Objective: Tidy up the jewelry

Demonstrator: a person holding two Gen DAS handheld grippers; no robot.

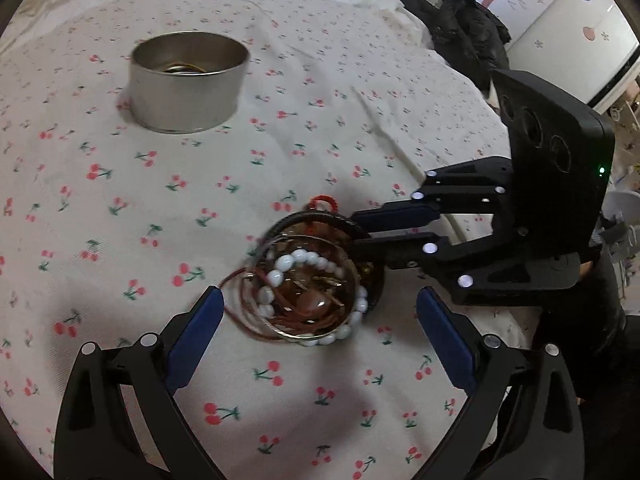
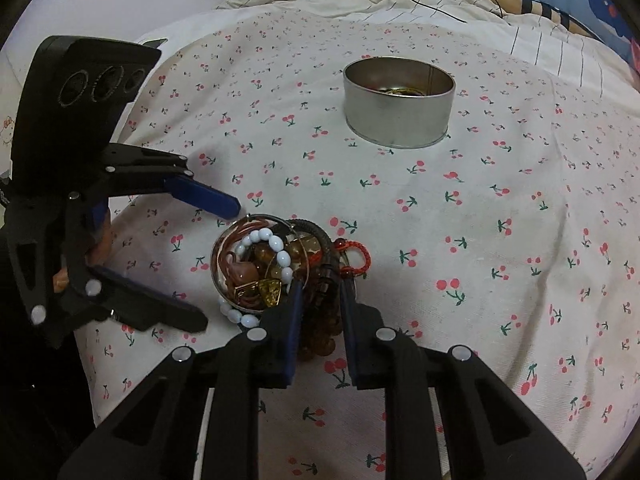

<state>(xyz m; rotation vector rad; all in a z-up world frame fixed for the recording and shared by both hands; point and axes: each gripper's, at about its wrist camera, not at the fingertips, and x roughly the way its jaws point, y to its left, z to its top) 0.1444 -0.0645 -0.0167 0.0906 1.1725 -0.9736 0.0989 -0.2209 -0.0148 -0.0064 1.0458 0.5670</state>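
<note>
Amber beads (image 2: pixel 320 328) in the jewelry pile (image 2: pixel 276 268) sit pinched, we think, in the nearly closed right gripper (image 2: pixel 320 300), left gripper (image 1: pixel 320 312) wide open around it, tin (image 2: pixel 399 102) beyond.

No readable words, brand names, labels or numbers are showing anywhere in either view.
</note>
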